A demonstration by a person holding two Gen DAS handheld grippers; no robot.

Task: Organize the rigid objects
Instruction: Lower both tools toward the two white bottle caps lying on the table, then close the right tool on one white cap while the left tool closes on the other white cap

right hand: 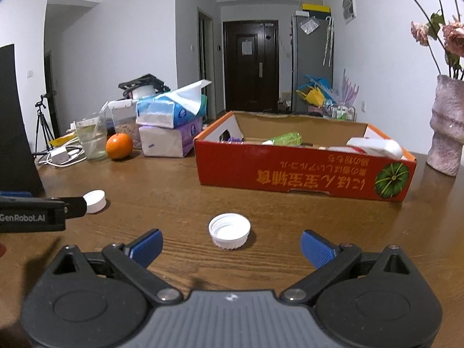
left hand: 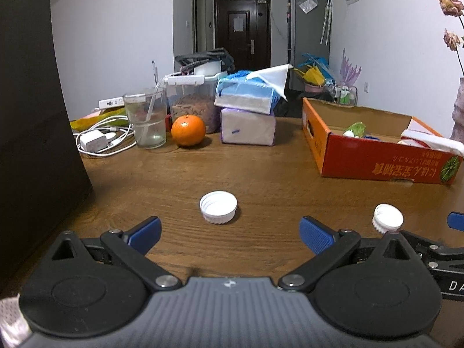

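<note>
Two white bottle caps lie open side up on the wooden table (left hand: 261, 168). My left gripper (left hand: 230, 235) is open and empty, with one cap (left hand: 218, 206) just ahead of its blue fingertips. The second cap (left hand: 388, 219) lies to its right, next to the right gripper's blue tip (left hand: 456, 221). My right gripper (right hand: 232, 245) is open and empty, with that second cap (right hand: 229, 230) just ahead between its fingers. The first cap (right hand: 94, 201) shows at the left, by the left gripper's body (right hand: 32, 214).
An orange-red cardboard box (right hand: 304, 171) holding a few items stands at the right. An orange (left hand: 188, 130), a glass (left hand: 146, 121), tissue packs (left hand: 248, 116), a charger with cables (left hand: 95, 142) and a food container sit at the back. A black panel (left hand: 32, 116) stands left; a vase (right hand: 446, 133) far right.
</note>
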